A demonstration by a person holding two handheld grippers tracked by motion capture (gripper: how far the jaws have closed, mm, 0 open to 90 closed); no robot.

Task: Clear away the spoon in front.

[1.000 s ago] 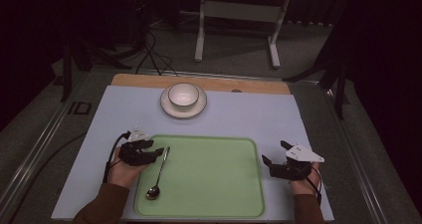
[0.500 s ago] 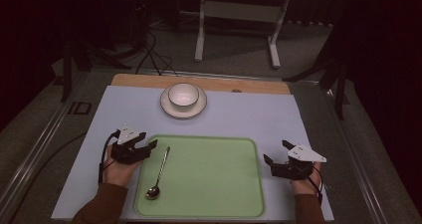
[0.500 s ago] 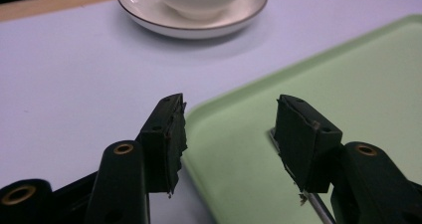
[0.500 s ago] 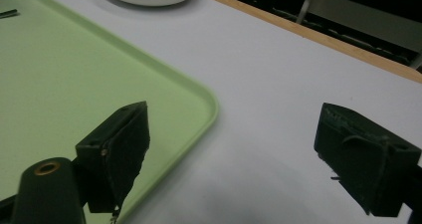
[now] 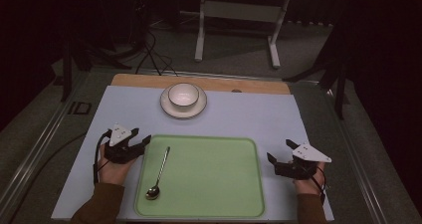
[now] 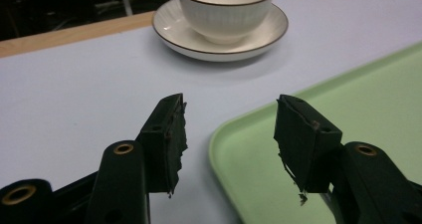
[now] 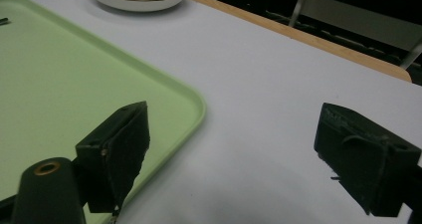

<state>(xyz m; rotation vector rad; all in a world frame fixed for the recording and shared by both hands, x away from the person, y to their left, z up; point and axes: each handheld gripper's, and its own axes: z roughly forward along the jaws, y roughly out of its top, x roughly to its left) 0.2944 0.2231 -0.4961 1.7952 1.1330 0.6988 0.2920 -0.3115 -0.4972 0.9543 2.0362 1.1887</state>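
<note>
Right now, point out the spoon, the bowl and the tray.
spoon point(image 5: 160, 171), high view, middle of its handle.
bowl point(image 6: 226, 14), left gripper view, its outer wall.
tray point(image 7: 196, 100), right gripper view, its corner rim.

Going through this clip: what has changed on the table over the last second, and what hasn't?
The left gripper drew back leftward from the spoon toward the tray's left edge; its jaws stand open and empty. The right gripper shifted only slightly, open, beside the tray's right edge. Nothing was taken hold of or let go. The spoon on the tray and the bowl on its saucer stayed put.
</note>
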